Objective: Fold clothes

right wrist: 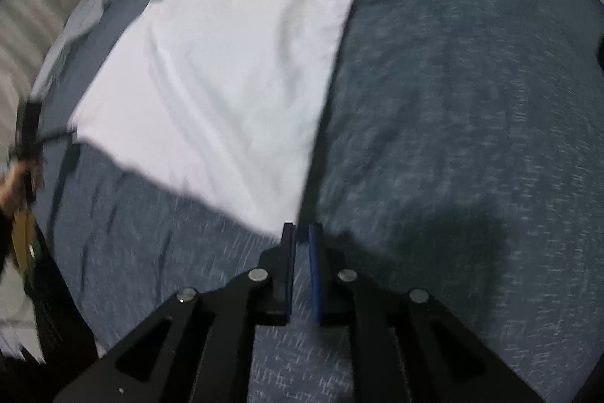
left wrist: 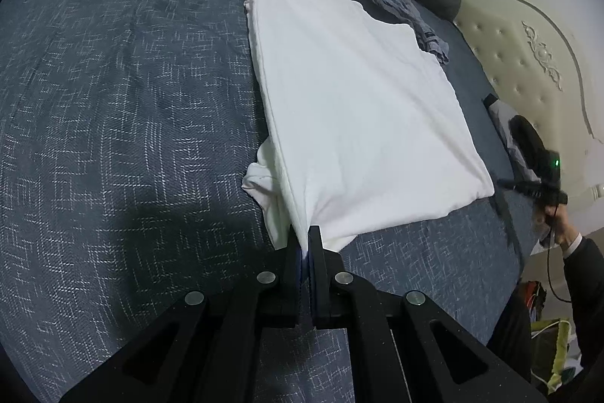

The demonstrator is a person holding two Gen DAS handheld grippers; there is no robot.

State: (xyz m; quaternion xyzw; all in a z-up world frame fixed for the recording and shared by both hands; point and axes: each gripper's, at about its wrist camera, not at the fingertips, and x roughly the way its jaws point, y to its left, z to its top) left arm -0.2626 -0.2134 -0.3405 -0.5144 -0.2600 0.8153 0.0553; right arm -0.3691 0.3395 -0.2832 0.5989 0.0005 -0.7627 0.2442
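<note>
- White folded garment (left wrist: 358, 108) lies on the blue bed (left wrist: 132, 101).
- Left tongs (left wrist: 305, 244) pinch its near corner.
- Right tongs (right wrist: 301, 233), slightly spread, hold nothing beside the garment's corner.

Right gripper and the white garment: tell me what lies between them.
Almost nothing: in the right wrist view, the right gripper sits at the white garment's near corner, only blue bedspread around.

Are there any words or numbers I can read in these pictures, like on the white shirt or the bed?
None can be read.
White garment: plain, no print showing.
Blue bedspread: only a woven pattern.
Left gripper and right gripper: no labels visible.
Right wrist view is blurred.
</note>
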